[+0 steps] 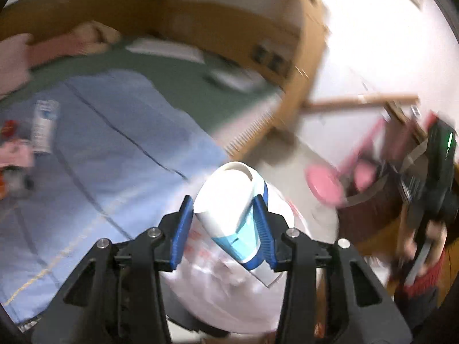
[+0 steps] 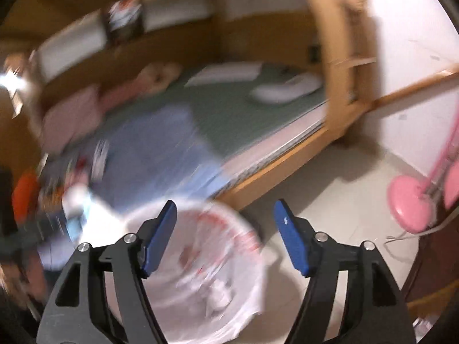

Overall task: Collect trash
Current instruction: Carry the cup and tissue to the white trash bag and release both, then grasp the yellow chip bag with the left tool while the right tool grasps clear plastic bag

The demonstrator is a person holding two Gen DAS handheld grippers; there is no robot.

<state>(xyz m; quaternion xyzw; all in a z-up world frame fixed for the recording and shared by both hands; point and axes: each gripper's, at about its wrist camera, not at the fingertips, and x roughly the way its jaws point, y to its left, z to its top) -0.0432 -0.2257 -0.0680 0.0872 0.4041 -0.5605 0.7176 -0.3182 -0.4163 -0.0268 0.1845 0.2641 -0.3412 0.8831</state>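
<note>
My left gripper (image 1: 223, 218) is shut on a white and blue carton (image 1: 229, 200) and holds it above the white bag-lined bin (image 1: 229, 301). My right gripper (image 2: 225, 220) is open and empty above the same bin (image 2: 206, 272), which holds some crumpled white trash. More litter lies on the blue sheet: a white and blue packet (image 1: 43, 126) and red and pink scraps (image 1: 11, 143). The left gripper with the carton shows blurred at the left of the right wrist view (image 2: 77, 212).
A bed with a blue sheet (image 1: 100, 143) and green mat (image 2: 229, 109) fills the left, in a wooden frame (image 2: 272, 172). A pink stand (image 2: 413, 209) sits on the pale floor at the right. Pink pillows (image 2: 71, 111) lie at the bed's far side.
</note>
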